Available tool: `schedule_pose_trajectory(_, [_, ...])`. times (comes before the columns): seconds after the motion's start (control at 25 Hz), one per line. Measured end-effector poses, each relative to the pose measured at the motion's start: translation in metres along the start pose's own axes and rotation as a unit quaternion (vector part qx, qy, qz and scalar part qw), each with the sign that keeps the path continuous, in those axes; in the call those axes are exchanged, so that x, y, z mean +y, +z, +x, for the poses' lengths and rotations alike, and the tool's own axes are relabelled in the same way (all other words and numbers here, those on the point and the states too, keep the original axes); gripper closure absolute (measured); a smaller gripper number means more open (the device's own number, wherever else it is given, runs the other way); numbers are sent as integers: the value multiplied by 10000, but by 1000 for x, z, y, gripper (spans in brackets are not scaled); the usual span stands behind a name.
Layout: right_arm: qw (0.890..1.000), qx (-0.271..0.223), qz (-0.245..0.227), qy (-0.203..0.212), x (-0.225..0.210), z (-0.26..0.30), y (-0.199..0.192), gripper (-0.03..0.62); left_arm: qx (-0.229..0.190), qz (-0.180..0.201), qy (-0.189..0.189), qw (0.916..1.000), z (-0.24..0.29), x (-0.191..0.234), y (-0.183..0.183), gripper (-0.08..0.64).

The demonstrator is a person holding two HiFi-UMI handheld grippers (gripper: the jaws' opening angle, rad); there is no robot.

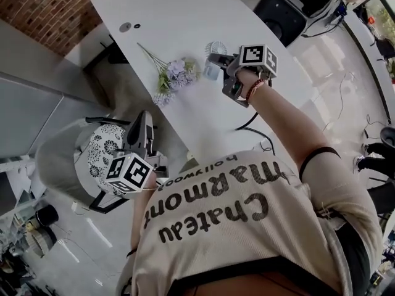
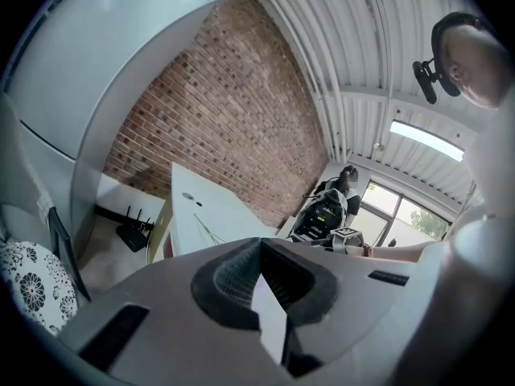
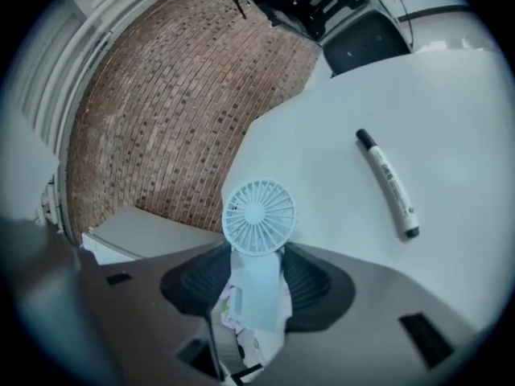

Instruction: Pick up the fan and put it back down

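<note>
The small white fan [image 1: 215, 49] is in my right gripper [image 1: 217, 63], over the white table [image 1: 179, 11]. In the right gripper view its round grille [image 3: 259, 215] stands just past the jaws, and the handle [image 3: 259, 284] is pinched between the dark pads. My right gripper [image 3: 257, 289] is shut on that handle. Whether the fan's base still touches the table is hidden. My left gripper [image 1: 139, 123] hangs off the table's near edge, above a chair, far from the fan. Its pads [image 2: 233, 276] meet at the tips with nothing between them, so my left gripper [image 2: 259, 252] is shut.
A bunch of pale purple flowers [image 1: 174, 76] lies on the table left of the fan. A black marker [image 3: 388, 185] lies on the tabletop to the right. A chair with a patterned cushion [image 1: 100, 152] sits under my left gripper. A black cable [image 1: 252, 122] runs off the table edge.
</note>
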State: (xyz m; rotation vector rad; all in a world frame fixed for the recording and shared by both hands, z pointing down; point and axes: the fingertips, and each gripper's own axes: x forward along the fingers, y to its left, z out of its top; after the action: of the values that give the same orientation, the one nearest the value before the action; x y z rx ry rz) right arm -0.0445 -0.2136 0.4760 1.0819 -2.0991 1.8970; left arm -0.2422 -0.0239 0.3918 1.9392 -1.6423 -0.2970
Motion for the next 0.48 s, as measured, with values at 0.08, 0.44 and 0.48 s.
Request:
schedule_pose_trajectory(0.08, [9999,94,0,137,2,-8,-8,383,59,-26,-6,10000,3,-6,-8,560])
schedule_pose_trajectory(0.44, [9952,664,-107,712,7,-61,-27,383,217,1,-107,9997,38,-73,-37,560])
schedule_pose_trajectory(0.48, [9945,718,-126,746,6,-67,-26,383,220,-1,-119,9997,44,-82,-39,560])
